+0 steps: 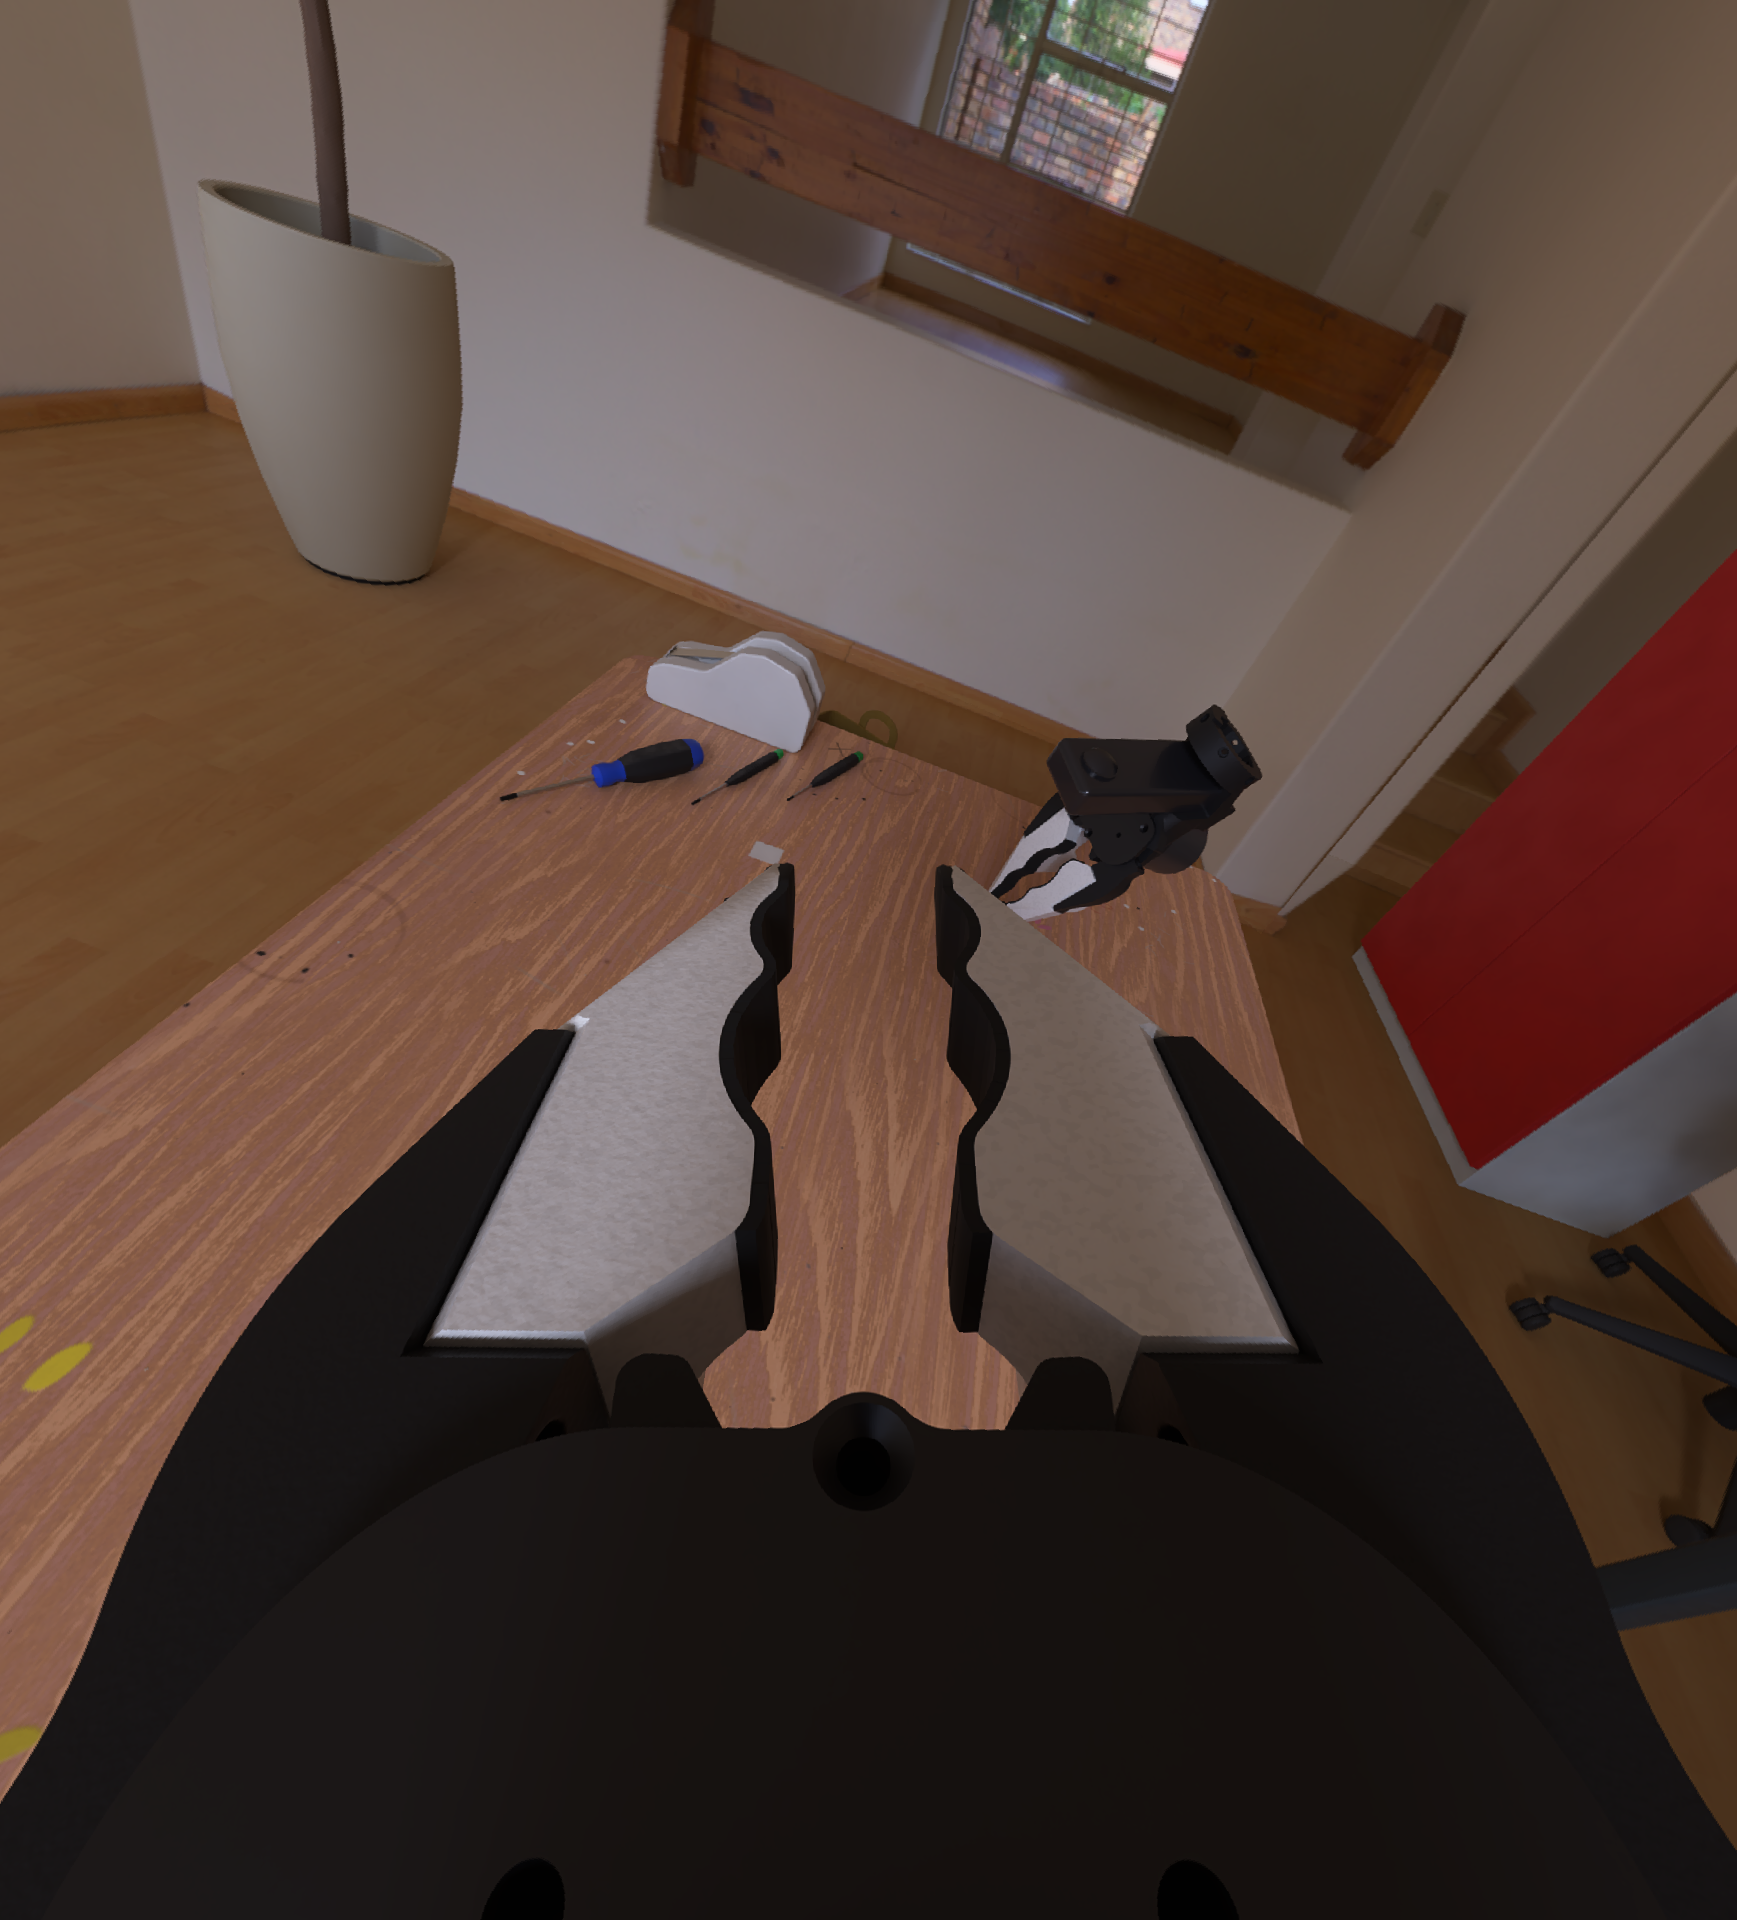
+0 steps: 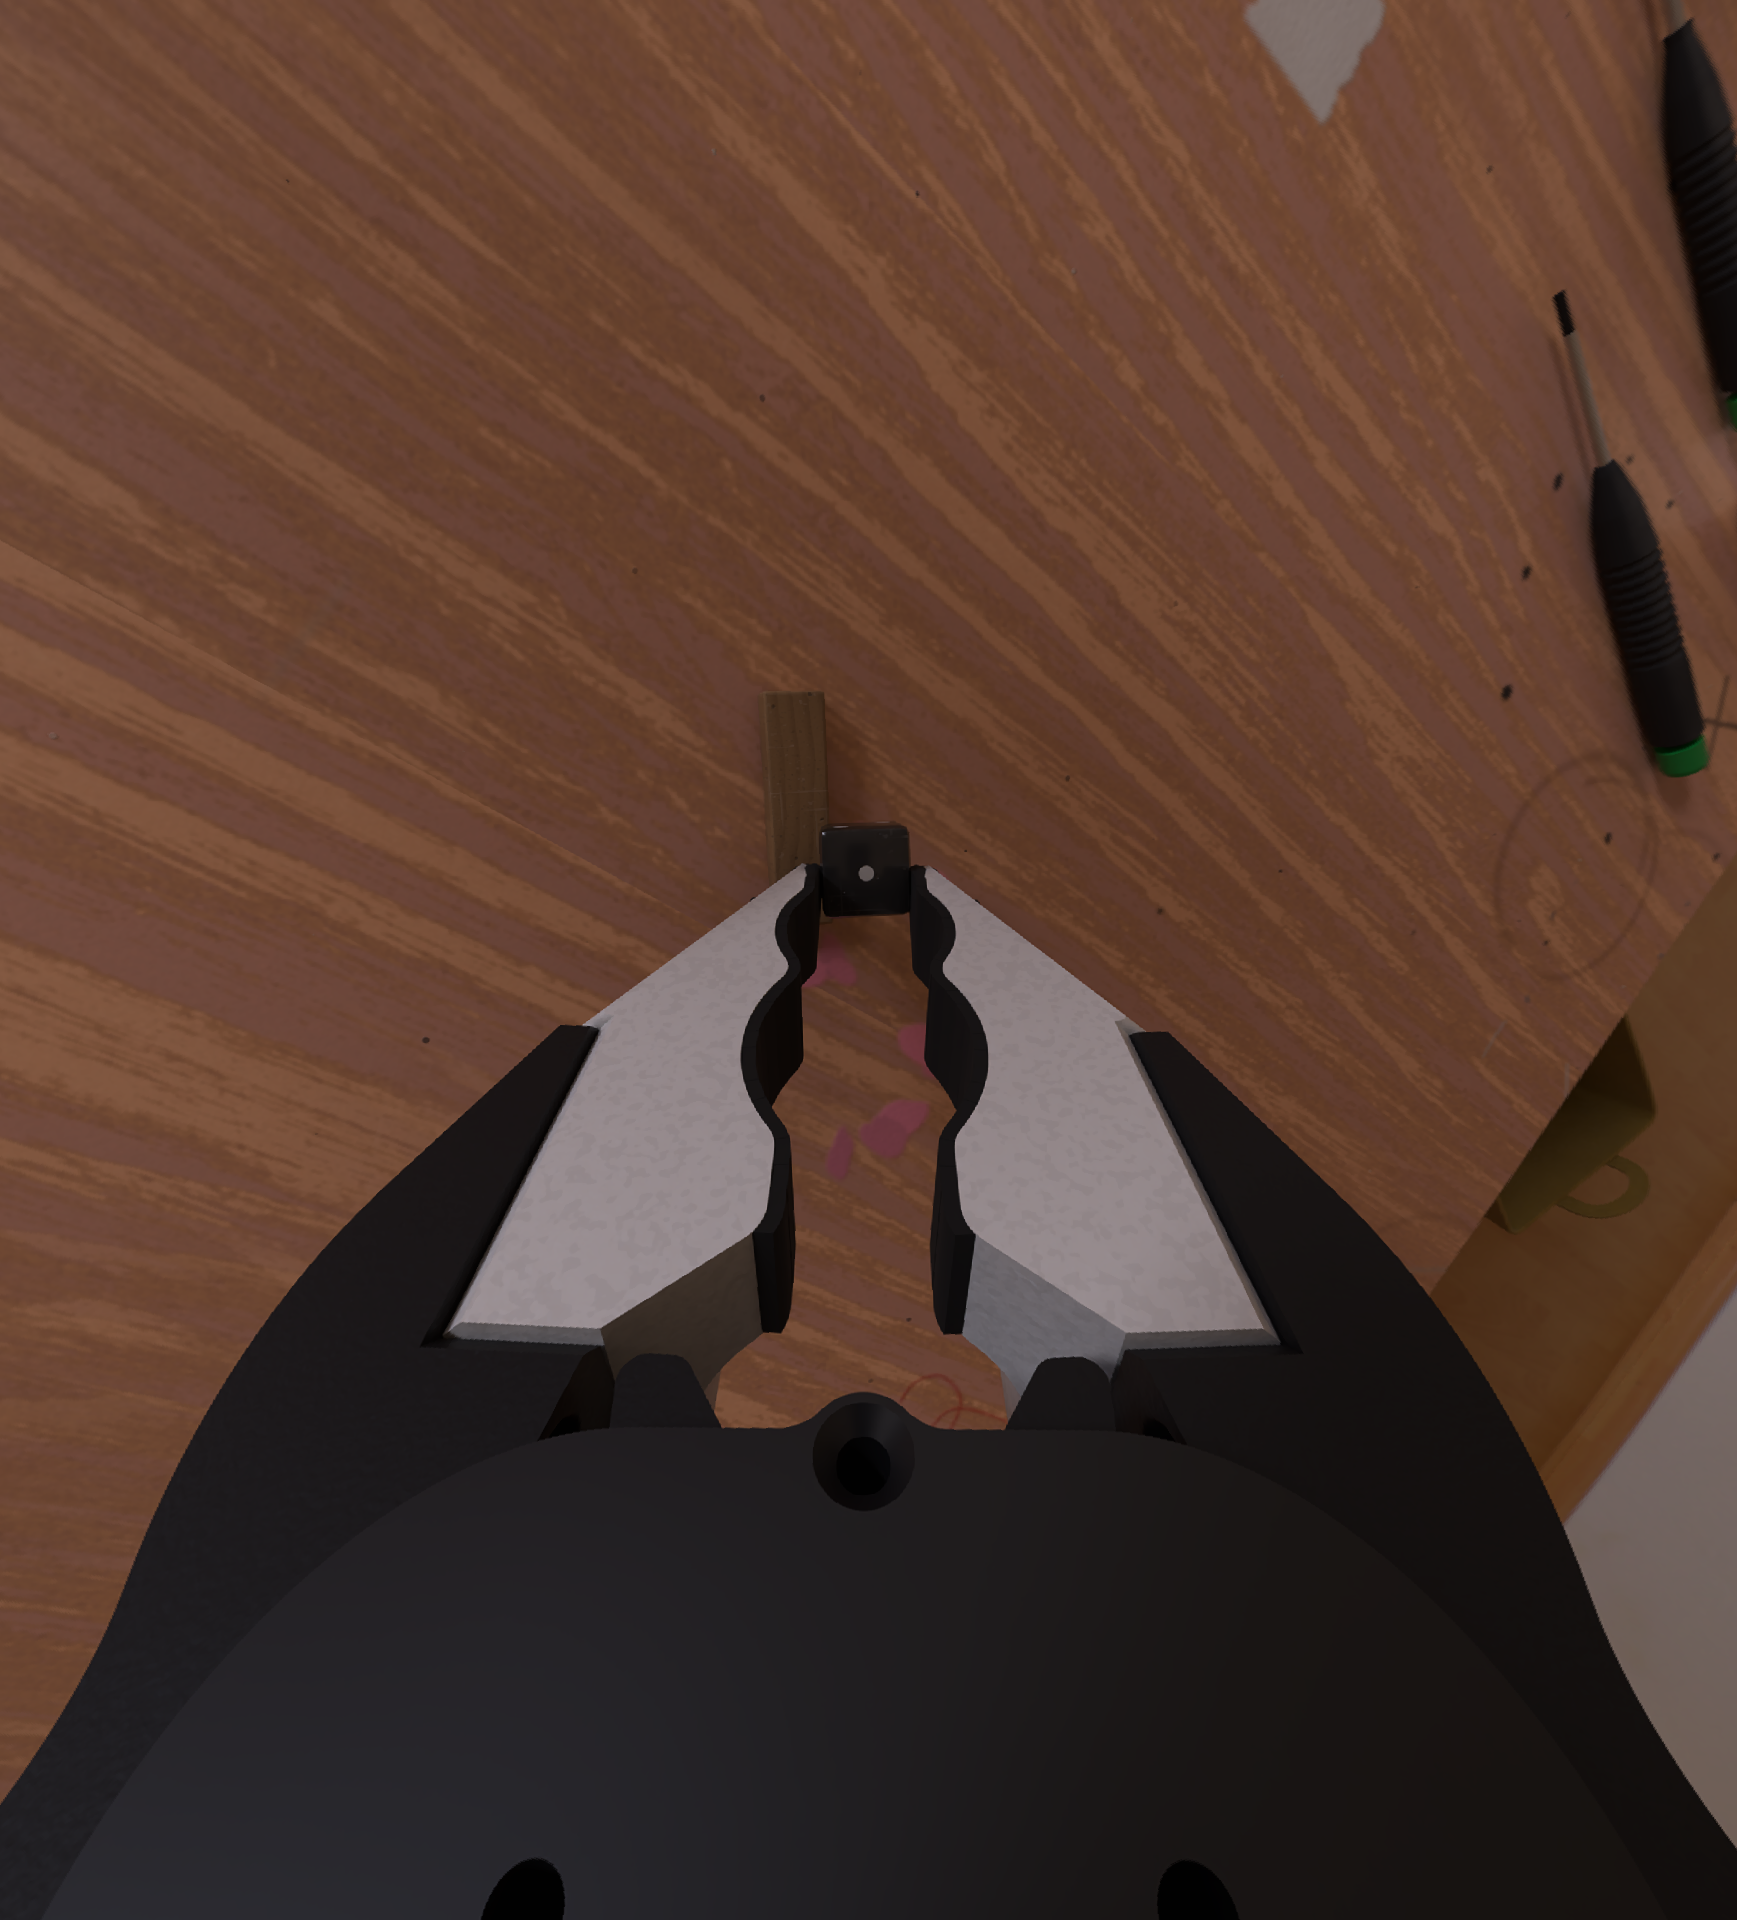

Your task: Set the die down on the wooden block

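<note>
In the right wrist view a small black die [image 2: 865, 871] with a white pip sits between my right gripper's fingertips; my right gripper [image 2: 865, 878] is shut on it. A small brown wooden block [image 2: 794, 767] lies on the table just beyond and slightly left of the die; whether the die touches it I cannot tell. My left gripper [image 1: 864, 883] is open and empty above the table. The right gripper also shows in the left wrist view [image 1: 1051, 888], pointing down at the table's far right. The die and block are hidden in that view.
A wooden table [image 1: 324, 1039] holds a blue-handled screwdriver [image 1: 635, 767], two small black screwdrivers [image 2: 1638, 582] with green caps, and a white tape dispenser [image 1: 739, 686] at the far end. A red cabinet [image 1: 1622, 883] and an office chair base stand to the right.
</note>
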